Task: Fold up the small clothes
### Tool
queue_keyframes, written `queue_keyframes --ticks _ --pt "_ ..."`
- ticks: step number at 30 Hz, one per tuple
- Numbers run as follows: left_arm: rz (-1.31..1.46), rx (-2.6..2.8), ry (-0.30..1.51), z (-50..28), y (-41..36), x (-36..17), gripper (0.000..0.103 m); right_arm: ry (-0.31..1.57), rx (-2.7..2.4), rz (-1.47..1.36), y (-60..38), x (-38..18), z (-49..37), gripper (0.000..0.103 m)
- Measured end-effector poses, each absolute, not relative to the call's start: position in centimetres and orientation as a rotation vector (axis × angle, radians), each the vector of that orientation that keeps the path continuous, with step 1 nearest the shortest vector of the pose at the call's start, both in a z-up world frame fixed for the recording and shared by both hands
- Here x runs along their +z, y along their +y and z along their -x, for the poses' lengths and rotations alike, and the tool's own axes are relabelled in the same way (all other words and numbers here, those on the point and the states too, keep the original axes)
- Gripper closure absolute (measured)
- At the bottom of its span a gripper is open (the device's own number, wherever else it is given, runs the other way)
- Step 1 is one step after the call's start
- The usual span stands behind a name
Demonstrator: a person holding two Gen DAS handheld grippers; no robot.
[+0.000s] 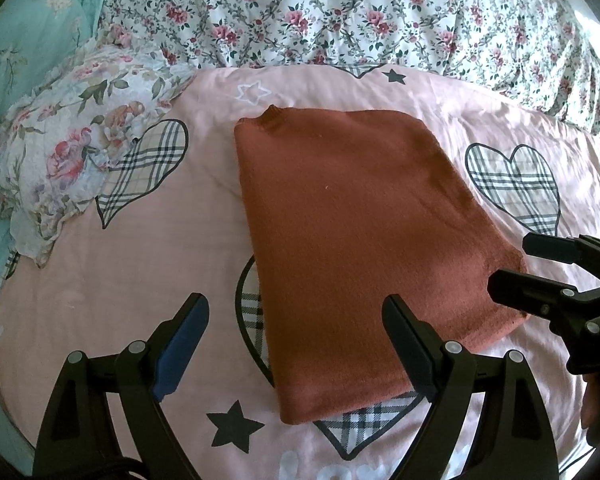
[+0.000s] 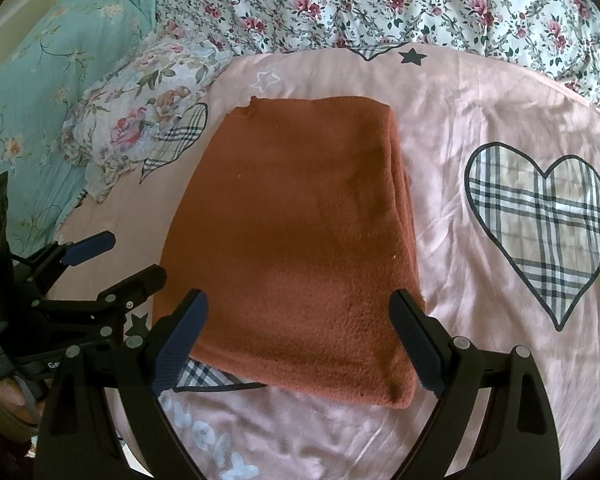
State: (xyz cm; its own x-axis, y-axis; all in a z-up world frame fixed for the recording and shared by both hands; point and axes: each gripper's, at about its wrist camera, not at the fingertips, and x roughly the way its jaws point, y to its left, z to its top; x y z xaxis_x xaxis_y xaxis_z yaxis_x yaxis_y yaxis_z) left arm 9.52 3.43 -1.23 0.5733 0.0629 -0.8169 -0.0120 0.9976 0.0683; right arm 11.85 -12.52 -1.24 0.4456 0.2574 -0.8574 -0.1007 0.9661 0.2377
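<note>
A: Garment? 
B: Rust-red knit sweater [image 1: 352,240], folded into a flat, roughly rectangular bundle. Fuzzy weave, a few pale lint specks, a small nub of fabric poking up at the far left corner. Folded layers show along its right edge in the right wrist view [image 2: 292,240].

A: Where is it?
B: Lying on the pink bed sheet [image 1: 120,280], over a plaid heart print, about the middle of the bed.

A: Claws?
B: Left claw [image 1: 296,344] wide open, nothing between the fingers, hovering over the sweater's near left edge. Right claw [image 2: 300,340] also spread wide, empty, straddling the near edge of the sweater. Can't tell if the pads touch the fabric.

A: Containers?
B: None seen. Just bedding: floral pillow [image 1: 80,148] left of the sweater, rose-print quilt [image 1: 340,12] behind, teal floral cover [image 1: 28,40] far left.

A: Sheet prints?
B: Plaid hearts, black stars, white lettering near the front edge.
</note>
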Motion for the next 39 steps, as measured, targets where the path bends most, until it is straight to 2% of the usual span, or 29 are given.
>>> queue_keyframes --ticks 39 --pt "-0.037 0.085 0.942 -10.5 4.2 -1.0 0.014 1.070 0.205 -0.184 -13.7 -1.9 -12.7 0.011"
